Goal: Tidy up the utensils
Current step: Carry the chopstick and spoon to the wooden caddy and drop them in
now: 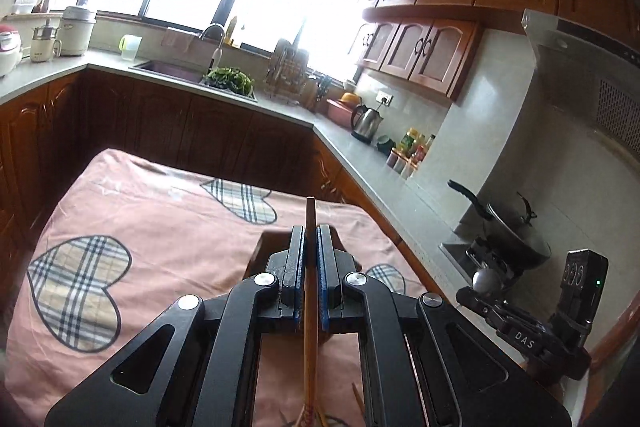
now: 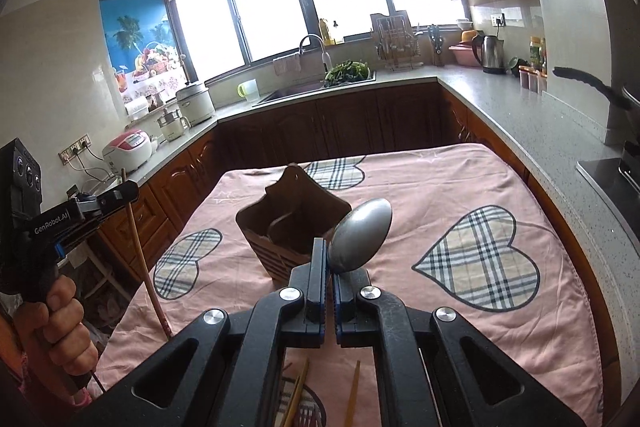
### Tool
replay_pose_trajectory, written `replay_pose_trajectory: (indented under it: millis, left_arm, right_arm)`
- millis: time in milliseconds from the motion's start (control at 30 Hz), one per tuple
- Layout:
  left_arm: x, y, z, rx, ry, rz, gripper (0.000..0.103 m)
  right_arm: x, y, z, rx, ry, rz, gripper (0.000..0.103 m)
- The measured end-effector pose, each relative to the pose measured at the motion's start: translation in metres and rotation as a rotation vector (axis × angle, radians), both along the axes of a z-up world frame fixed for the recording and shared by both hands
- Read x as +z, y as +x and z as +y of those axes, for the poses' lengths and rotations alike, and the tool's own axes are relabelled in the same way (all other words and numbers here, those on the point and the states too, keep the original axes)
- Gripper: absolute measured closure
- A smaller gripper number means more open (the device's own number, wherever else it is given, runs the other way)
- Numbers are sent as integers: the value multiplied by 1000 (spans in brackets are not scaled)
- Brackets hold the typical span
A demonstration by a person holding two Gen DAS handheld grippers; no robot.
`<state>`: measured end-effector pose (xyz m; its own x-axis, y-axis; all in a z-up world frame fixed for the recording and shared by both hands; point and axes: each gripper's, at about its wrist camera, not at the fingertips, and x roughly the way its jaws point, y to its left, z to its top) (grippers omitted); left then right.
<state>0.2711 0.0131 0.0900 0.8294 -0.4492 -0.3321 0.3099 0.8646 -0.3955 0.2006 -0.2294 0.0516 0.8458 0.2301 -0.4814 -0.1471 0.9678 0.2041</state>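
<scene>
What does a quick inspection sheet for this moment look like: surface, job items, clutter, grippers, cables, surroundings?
Surface: table under a pink cloth with plaid hearts.
Job's things: brown utensil holder upright on the cloth; chopstick in the left gripper; metal spoon in the right gripper, bowl end forward; loose chopsticks on the near edge of the cloth.
Clutter: nothing seen on the cloth beyond these.
Grippers: left gripper shut on the chopstick; right gripper shut on the spoon.
Cables: appliance cords at the wall sockets.
Surroundings: kitchen counter with sink, kettle, rice cooker, pan on the stove.
</scene>
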Motion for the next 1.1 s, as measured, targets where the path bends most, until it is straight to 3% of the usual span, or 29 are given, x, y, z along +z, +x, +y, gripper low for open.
replay_pose_trajectory:
  millis: [267, 467, 800, 1100]
  left_arm:
    - [36, 50, 0, 108, -7, -169, 99]
    - [20, 100, -11, 178, 11, -216, 99]
    - [-50, 148, -19, 214, 28, -131, 98]
    - [-80, 148, -38, 143, 79, -68, 98]
  right_arm:
    - [37, 47, 12, -23, -57, -99, 101]
    - [23, 89, 18, -35, -84, -69, 101]
    - [-39, 124, 34, -17, -123, 32, 101]
    - [-57, 132, 36, -7, -114, 76, 101]
